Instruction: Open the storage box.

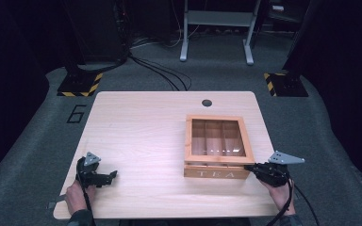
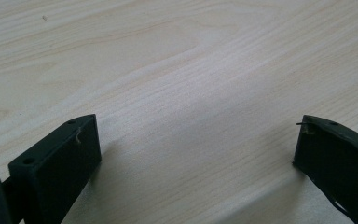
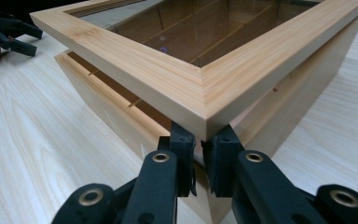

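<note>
- The left tongs [image 1: 104, 177] rested on the surface [image 1: 136, 136], jaws wide apart, holding nothing.
- The tea box [image 1: 218, 147] sat right of centre, "TEA" front facing the person, lid slightly raised.
- The right tongs [image 3: 198, 161], jaws together, were at its near right corner under the lid.

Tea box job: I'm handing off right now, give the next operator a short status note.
Right gripper: shut, tips under the lid's near right corner, lid raised a crack off the tea box.
Left gripper: open, empty, over bare table at the near left.
Done: lid just started.
Left: probably lift the lid fully open; the left could steady the box.
</note>
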Action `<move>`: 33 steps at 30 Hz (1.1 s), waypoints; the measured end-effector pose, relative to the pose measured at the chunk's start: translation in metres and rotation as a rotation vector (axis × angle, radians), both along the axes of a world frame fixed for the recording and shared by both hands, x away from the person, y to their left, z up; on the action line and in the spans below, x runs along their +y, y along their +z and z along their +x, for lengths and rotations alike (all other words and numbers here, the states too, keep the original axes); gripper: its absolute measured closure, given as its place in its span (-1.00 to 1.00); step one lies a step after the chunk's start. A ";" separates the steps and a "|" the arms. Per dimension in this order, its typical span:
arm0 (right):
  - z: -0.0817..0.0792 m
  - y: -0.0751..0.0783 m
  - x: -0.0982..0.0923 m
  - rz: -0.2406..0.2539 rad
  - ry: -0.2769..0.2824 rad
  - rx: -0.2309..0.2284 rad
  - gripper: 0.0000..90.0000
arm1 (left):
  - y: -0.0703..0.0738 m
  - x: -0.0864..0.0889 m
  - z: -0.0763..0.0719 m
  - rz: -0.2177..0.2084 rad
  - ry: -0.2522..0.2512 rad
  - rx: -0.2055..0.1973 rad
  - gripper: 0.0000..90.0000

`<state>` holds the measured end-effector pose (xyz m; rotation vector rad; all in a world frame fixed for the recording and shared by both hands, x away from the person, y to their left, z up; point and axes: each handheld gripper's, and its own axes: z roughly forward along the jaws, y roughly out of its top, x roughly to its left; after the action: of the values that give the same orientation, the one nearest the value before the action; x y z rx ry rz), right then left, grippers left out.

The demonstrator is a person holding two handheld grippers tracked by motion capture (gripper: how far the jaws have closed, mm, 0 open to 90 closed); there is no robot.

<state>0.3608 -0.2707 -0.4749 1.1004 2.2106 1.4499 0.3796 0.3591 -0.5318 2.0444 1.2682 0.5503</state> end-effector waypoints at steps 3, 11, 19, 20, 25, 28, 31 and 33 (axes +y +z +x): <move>-0.006 0.000 -0.004 -0.005 -0.008 -0.006 0.83 | 0.000 0.000 0.000 -0.001 0.002 -0.004 -0.99; -0.023 -0.007 -0.009 -0.084 -0.051 0.007 0.75 | 0.000 0.000 0.000 0.001 -0.001 0.001 -0.99; -0.031 -0.027 -0.017 -0.074 -0.095 0.031 0.75 | 0.000 0.000 0.000 0.003 0.000 0.000 -0.99; -0.033 -0.030 -0.018 -0.076 -0.106 0.038 0.74 | 0.000 0.000 0.000 0.003 0.000 0.000 -0.99; -0.039 -0.044 -0.030 -0.114 -0.176 0.050 0.65 | 0.000 0.000 0.000 0.003 -0.001 0.001 -0.99; -0.042 -0.051 -0.037 -0.148 -0.231 0.057 0.57 | 0.000 0.000 0.000 0.002 0.001 -0.001 -0.99; -0.046 -0.053 -0.040 -0.183 -0.276 0.033 0.43 | 0.000 0.000 0.000 0.003 0.001 0.001 -0.99; -0.044 -0.054 -0.039 -0.221 -0.314 0.062 0.22 | 0.000 0.000 0.000 0.003 0.001 0.000 -0.99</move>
<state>0.3167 -0.3100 -0.5287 1.3547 2.0613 1.0300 0.3794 0.3589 -0.5317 2.0462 1.2695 0.5524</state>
